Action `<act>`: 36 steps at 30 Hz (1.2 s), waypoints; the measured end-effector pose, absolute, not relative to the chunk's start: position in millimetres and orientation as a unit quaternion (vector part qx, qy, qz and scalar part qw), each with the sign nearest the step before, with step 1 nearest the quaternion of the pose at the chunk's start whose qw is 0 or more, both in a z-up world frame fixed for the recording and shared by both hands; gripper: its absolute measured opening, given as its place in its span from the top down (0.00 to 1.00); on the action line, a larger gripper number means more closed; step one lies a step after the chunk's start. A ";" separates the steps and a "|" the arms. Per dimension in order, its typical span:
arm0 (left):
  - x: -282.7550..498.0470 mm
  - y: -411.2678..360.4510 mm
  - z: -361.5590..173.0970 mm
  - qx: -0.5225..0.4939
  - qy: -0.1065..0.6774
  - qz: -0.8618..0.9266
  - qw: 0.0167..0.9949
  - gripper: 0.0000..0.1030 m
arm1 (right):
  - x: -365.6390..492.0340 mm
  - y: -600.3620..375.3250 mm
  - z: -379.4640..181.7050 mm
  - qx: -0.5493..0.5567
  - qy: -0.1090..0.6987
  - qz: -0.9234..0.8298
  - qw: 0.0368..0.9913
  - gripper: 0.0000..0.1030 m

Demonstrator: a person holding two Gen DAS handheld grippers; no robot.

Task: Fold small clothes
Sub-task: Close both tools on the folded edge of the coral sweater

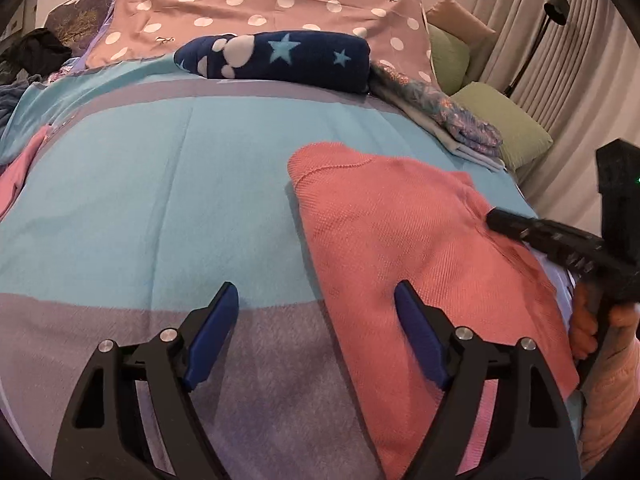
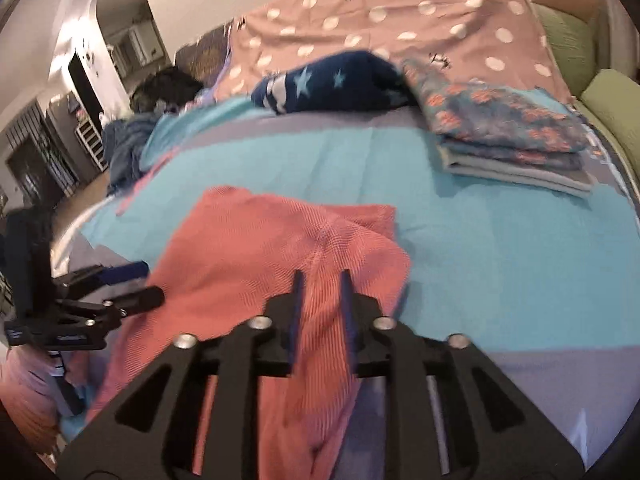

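A coral knit garment (image 1: 400, 232) (image 2: 260, 240) lies partly folded on the turquoise and grey bed cover (image 1: 160, 184) (image 2: 500, 256). My left gripper (image 1: 316, 292) is open, with its right finger over the garment's left edge and its left finger over bare cover. It shows at the left of the right wrist view, and the left gripper (image 2: 138, 284) is open there too. My right gripper (image 2: 322, 280) hovers low over the garment's near part. Its jaws stand narrowly apart with coral cloth showing in the gap, and the pads are not pressing on it. The right gripper (image 1: 496, 218) reaches in from the right, its tip at the garment's right edge.
A stack of folded floral clothes (image 1: 460, 124) (image 2: 512, 136) lies at the back right. A navy star blanket (image 1: 280, 60) (image 2: 340, 80) lies behind, and green cushions (image 1: 516, 128) line the right edge. Pink cloth (image 1: 20, 176) lies at the left. A person's hand (image 1: 584, 320) grips the right tool.
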State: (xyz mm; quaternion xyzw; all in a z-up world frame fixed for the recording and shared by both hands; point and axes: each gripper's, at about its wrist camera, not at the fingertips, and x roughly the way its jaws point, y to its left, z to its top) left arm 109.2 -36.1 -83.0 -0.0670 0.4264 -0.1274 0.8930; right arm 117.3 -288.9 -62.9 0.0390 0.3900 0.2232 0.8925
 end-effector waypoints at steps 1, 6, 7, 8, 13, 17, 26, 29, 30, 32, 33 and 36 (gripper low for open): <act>106.1 -36.2 -81.7 -0.070 0.427 -0.135 0.892 0.21 | 104.5 -295.3 -56.7 0.039 0.382 0.225 0.896 0.49; 75.7 -44.5 -66.9 -0.077 0.409 -0.205 0.886 0.21 | 58.2 -309.6 -54.2 0.030 0.394 0.240 0.887 0.37; 73.9 -46.2 -66.2 -0.073 0.407 -0.207 0.887 0.21 | 49.5 -307.3 -54.9 0.032 0.399 0.244 0.883 0.37; 70.2 -49.5 -65.1 -0.067 0.404 -0.209 0.888 0.21 | 45.9 -305.3 -58.0 0.032 0.404 0.246 0.881 0.36; 66.4 -57.5 -69.3 -0.054 0.412 -0.194 0.889 0.16 | 33.5 -310.9 -68.9 0.037 0.399 0.224 0.889 0.32; 66.3 -56.9 -70.3 -0.048 0.412 -0.192 0.889 0.13 | 41.1 -310.9 -77.5 0.051 0.416 0.234 0.877 0.32; 86.4 -49.9 -97.1 -0.092 0.449 -0.218 0.862 0.02 | 71.3 -303.9 -99.3 0.096 0.459 0.291 0.834 0.33; 96.4 -52.1 -97.6 -0.089 0.451 -0.226 0.859 0.02 | 87.7 -299.6 -100.8 0.100 0.464 0.313 0.823 0.37; 100.6 -54.2 -97.7 -0.085 0.452 -0.228 0.858 0.02 | 96.3 -298.6 -101.4 0.105 0.466 0.320 0.818 0.38; 110.5 -58.7 -98.0 -0.078 0.453 -0.233 0.857 0.02 | 108.7 -297.4 -102.6 0.116 0.471 0.327 0.811 0.39; 114.6 -60.2 -97.9 -0.076 0.454 -0.235 0.856 0.02 | 114.4 -296.1 -102.8 0.120 0.472 0.330 0.808 0.40; 129.1 -66.4 -97.8 -0.071 0.456 -0.233 0.856 0.02 | 122.3 -291.2 -103.3 0.114 0.471 0.338 0.807 0.40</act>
